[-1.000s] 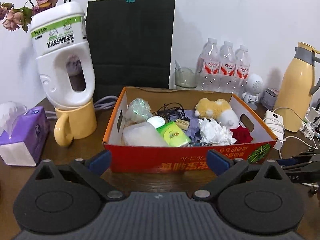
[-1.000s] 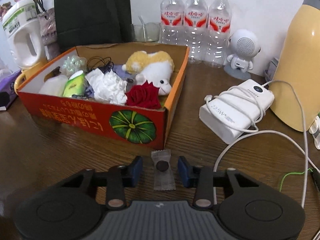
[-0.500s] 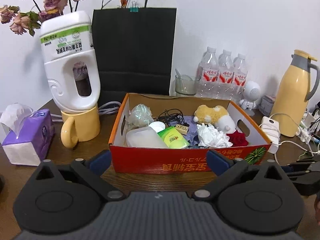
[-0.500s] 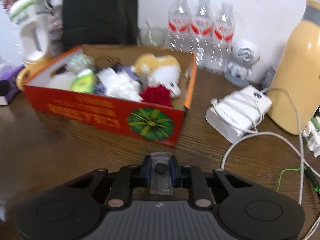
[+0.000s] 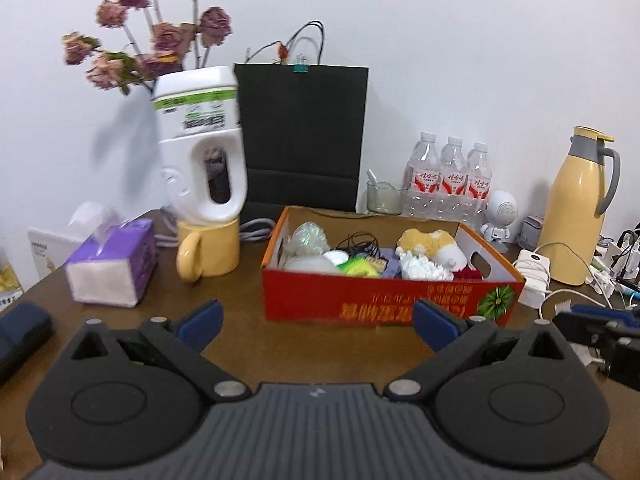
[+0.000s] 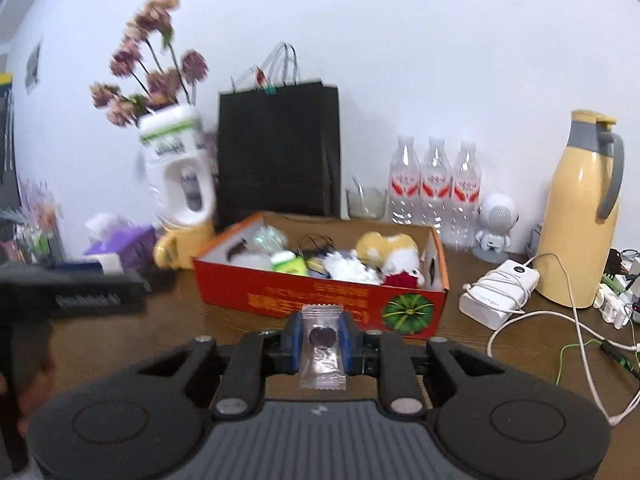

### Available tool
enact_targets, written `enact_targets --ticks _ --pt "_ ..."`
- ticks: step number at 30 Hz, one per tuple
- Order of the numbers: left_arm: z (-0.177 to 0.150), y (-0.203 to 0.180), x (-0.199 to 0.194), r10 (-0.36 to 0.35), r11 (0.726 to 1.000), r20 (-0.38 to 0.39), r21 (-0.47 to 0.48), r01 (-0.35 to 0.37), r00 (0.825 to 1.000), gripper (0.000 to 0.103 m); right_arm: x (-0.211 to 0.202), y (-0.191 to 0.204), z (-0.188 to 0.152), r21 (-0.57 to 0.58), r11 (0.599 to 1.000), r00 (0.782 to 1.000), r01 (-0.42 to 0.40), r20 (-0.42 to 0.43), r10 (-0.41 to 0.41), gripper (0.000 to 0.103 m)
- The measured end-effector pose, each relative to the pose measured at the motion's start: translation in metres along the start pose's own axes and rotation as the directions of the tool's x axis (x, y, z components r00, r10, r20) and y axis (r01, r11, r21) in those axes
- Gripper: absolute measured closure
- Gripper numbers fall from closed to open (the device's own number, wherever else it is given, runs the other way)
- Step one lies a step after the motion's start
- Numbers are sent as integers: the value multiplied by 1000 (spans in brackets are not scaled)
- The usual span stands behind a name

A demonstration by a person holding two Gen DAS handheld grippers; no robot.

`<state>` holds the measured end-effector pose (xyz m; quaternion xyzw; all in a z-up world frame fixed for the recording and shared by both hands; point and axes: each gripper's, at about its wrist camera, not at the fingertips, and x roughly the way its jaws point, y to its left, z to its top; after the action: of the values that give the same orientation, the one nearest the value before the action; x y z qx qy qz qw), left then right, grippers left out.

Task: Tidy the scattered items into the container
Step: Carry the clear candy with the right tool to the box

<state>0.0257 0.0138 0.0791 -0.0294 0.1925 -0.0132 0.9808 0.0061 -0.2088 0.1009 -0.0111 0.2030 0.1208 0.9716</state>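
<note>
A red and orange cardboard box [image 5: 360, 304] stands on the brown table, holding a plush toy [image 5: 432, 245], a red rose, crumpled tissue, a green packet and other small items. It also shows in the right wrist view [image 6: 304, 296]. My right gripper [image 6: 322, 338] is shut on a clear-wrapped candy [image 6: 322, 348] with a dark centre, held above the table in front of the box. My left gripper [image 5: 316, 322] is open and empty, in front of the box's near wall.
A yellow mug [image 5: 210, 254] holds a white jug of dried flowers [image 5: 200, 160]. A purple tissue box [image 5: 114, 266] sits left. A black paper bag [image 5: 302, 140], water bottles [image 5: 450, 178], a yellow thermos [image 5: 580, 216], a white power bank [image 6: 496, 294] and cables lie behind and right.
My right gripper closed on the candy and lifted it off the table. Both grippers have risen and drawn back from the box.
</note>
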Motion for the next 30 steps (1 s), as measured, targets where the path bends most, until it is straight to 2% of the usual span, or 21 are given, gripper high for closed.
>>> enact_targets --ticks 3,9,14,20,30 --pt "-14 0 -15 -3 1000 11 19 3 1000 0 -16 14 -13 6 1000 999 -11 41 11 85" --pt "-20 -10 -27 -3 997 32 76 1 999 0 -30 24 -22 43 999 996 -21 86 17 85" --pt "-16 -15 -15 -25 996 20 84 24 999 0 -17 22 -19 49 999 997 -19 69 15 85" --pt "10 -16 25 -71 995 -18 74 72 997 0 23 2 5 79 997 998 -23 57 19 85" --pt "57 -38 146 -47 992 -84 111 56 995 0 126 -40 62 129 991 999 -42 9 41 85"
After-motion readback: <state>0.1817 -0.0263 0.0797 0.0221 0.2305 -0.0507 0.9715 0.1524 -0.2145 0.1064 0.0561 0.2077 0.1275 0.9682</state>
